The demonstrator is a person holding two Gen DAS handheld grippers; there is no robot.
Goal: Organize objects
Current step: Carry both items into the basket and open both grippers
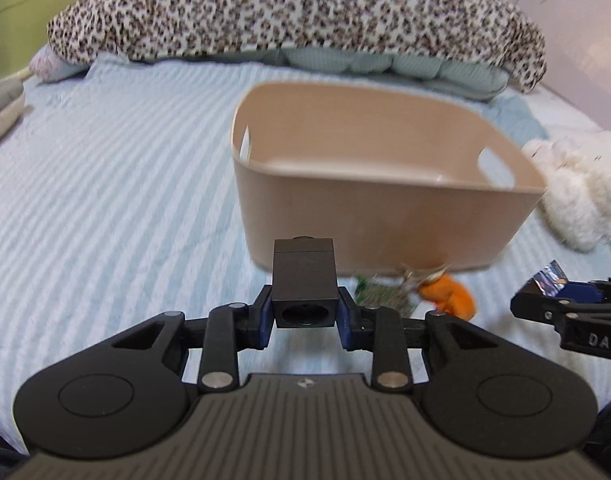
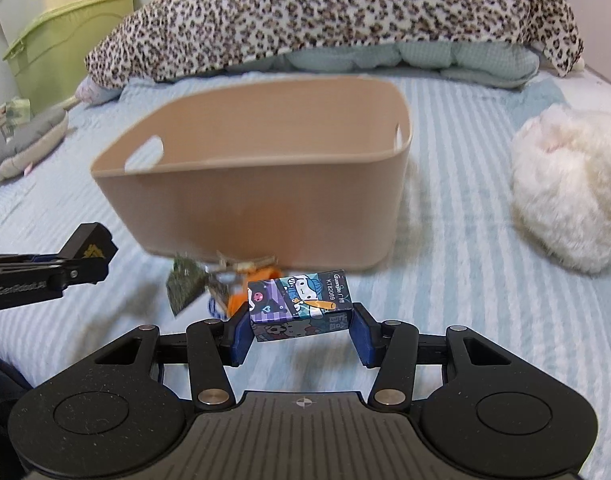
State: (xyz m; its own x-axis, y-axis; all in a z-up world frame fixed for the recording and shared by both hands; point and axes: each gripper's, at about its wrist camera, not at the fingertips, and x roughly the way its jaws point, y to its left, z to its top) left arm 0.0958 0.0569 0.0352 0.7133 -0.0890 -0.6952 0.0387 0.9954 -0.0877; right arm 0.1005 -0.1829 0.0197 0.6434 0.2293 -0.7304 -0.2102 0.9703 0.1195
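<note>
Two handheld grippers are hovering side by side over a bed covered in a pale blue striped bedspread.

The left gripper is clamping a small black block between its blue-padded fingers; the block is standing upright, with a round hole on the face toward the camera. In the right wrist view this block is showing at the left side, well above the bedspread.

The right gripper is squeezing a small cartoon-printed box by its two short ends; the box is lying slightly tilted, with cartoon characters and the lettering "KT82089" facing up.

A beige plastic bin with cut-out handles is sitting on the middle of the bed, just beyond both grippers, and what shows of its inside is bare. Just in front of the bin's near wall, on the bedspread, a small orange item is lying beside a dark green piece and some metallic bits, all blurred.

A fluffy white plush is lying near the bed's right edge. A leopard-print blanket is draped over teal quilted bedding along the far edge. A green storage box is standing past the far left corner.
</note>
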